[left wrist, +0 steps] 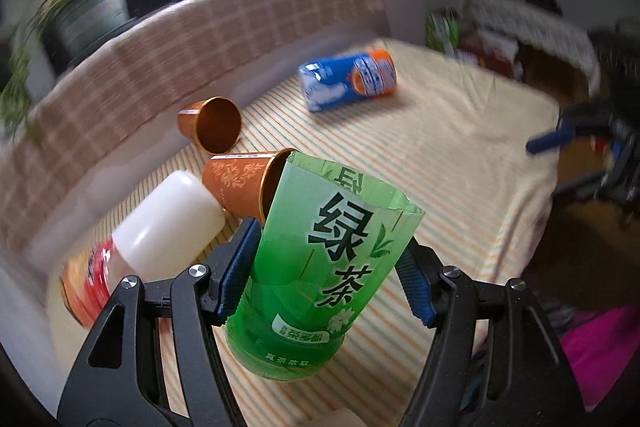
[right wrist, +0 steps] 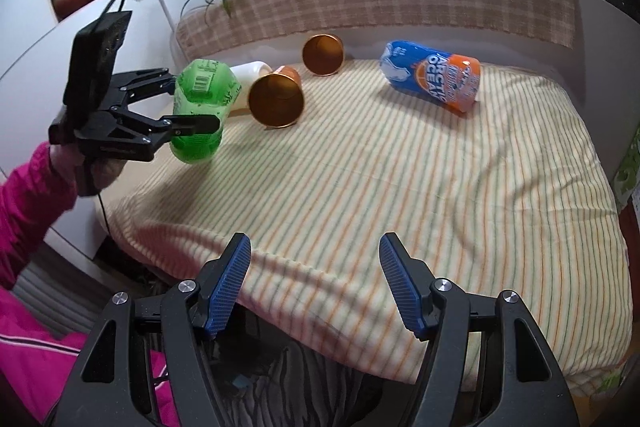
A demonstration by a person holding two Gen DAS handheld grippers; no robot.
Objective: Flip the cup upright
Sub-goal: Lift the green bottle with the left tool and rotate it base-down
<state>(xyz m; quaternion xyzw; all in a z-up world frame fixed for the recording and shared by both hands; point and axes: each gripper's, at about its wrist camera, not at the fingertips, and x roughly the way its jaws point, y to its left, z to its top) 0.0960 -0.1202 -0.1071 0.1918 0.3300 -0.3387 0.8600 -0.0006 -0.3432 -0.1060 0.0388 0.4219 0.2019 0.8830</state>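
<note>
- Your left gripper (right wrist: 188, 107) is a black plastic linkage with silver screws and a boxy black unit behind, trailing a black cable.
- Your right gripper (right wrist: 316, 283) has ribbed blue pads (right wrist: 230, 287) on black fingers, with round silver screws at the joints.
- Your sleeve (right wrist: 28, 199) is bright pink.

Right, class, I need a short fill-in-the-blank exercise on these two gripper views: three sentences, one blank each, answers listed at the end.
1. The left gripper is shut on a cut-off bottle cup whose colour is ____.
2. The right gripper holds nothing; its jaws are ____.
3. The number of copper cups lying on their sides on the striped cloth is ____.

Answers: green; open; two
</note>
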